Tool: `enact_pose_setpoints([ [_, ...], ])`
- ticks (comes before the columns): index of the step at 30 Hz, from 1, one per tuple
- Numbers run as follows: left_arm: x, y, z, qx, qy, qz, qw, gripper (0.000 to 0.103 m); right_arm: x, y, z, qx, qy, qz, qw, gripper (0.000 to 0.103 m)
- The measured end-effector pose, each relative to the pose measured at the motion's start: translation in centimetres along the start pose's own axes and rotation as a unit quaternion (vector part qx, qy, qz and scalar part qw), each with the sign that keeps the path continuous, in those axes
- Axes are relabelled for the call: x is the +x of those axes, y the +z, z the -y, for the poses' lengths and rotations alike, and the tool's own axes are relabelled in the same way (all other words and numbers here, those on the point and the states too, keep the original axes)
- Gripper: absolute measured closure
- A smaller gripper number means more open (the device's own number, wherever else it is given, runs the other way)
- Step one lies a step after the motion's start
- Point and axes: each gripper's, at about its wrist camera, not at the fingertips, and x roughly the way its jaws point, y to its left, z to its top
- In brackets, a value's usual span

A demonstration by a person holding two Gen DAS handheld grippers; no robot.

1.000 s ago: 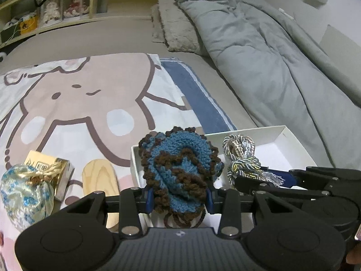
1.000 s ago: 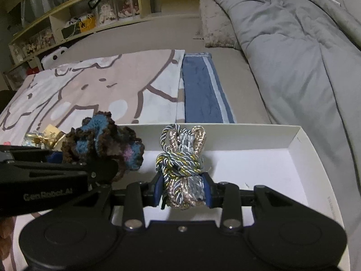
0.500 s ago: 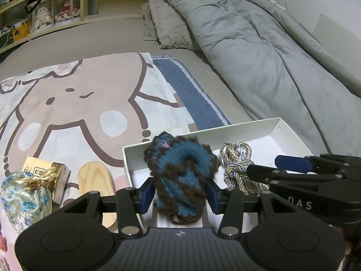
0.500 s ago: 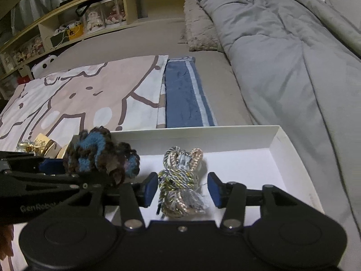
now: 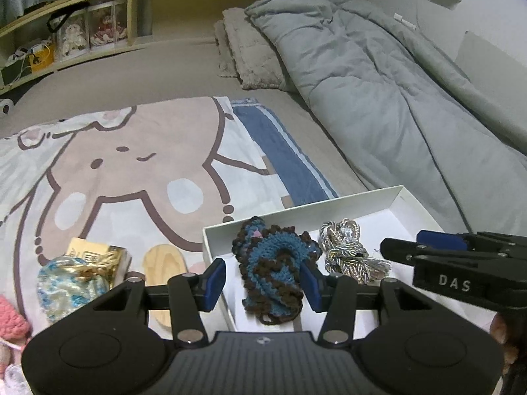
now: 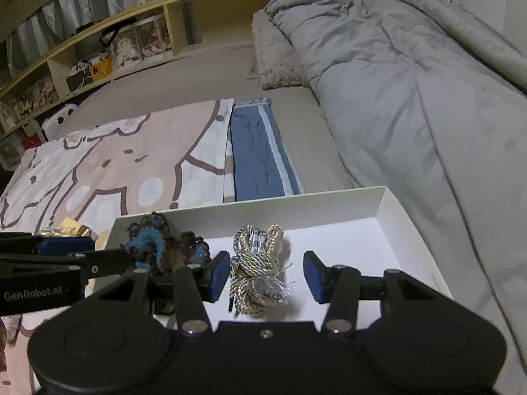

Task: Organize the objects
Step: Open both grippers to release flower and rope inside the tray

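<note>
The bed (image 5: 184,65) holds everything, and a big picture blanket (image 5: 131,171) covers its near left part. A white box (image 6: 378,243) sits at the near edge of the bed, right of the blanket. Two things lie in the box: a blue and brown yarn piece (image 5: 273,270) by its left wall and a shiny cord bundle (image 6: 258,273) just beside it. The left hand-held gripper (image 5: 263,279) is open, with the yarn loose between its pads. The right hand-held gripper (image 6: 266,275) is open too, around the cord but not pressing it. I think both things are now dropped off, so this step looks done. Next, the grippers should lift clear and go for what waits on the blanket's near left corner: a blue pouch (image 5: 70,284), a gold box (image 5: 95,251) and a wood piece (image 5: 164,263). The wood piece is half hidden, and something pink (image 5: 11,322) is cut off.
</note>
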Motion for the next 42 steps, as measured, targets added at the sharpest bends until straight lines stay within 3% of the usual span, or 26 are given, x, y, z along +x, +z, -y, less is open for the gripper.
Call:
enact_pose_setpoints([
  [13, -6.1, -1.2, -1.1, -0.001, 0.013, 0.023, 0.9996, 0.041, -6.0, -0.7, -1.2, -0.003, -0.002, 0.026, 1.0, 0.039],
  [19, -8.9, -2.2, -1.5, 0.004, 0.022, 0.036, 0.9991, 0.023, -8.8, -1.2, -2.1, -0.005, -0.007, 0.047, 0.999, 0.025],
  [27, -12.2, -3.6, -1.8, 0.002, 0.034, 0.056, 0.9978, 0.002, -11.9, -3.0, -2.9, -0.022, -0.024, 0.057, 0.998, 0.013],
  [34, -14.3, -4.9, -1.7, 0.005, 0.036, 0.068, 0.997, 0.0, -14.7, -4.3, -3.0, -0.011, -0.03, 0.081, 0.996, 0.0],
  [42, -16.7, -5.9, -1.9, 0.002, 0.031, 0.081, 0.9962, 0.0, -16.6, -5.1, -3.9, -0.016, -0.026, 0.084, 0.996, 0.0],
])
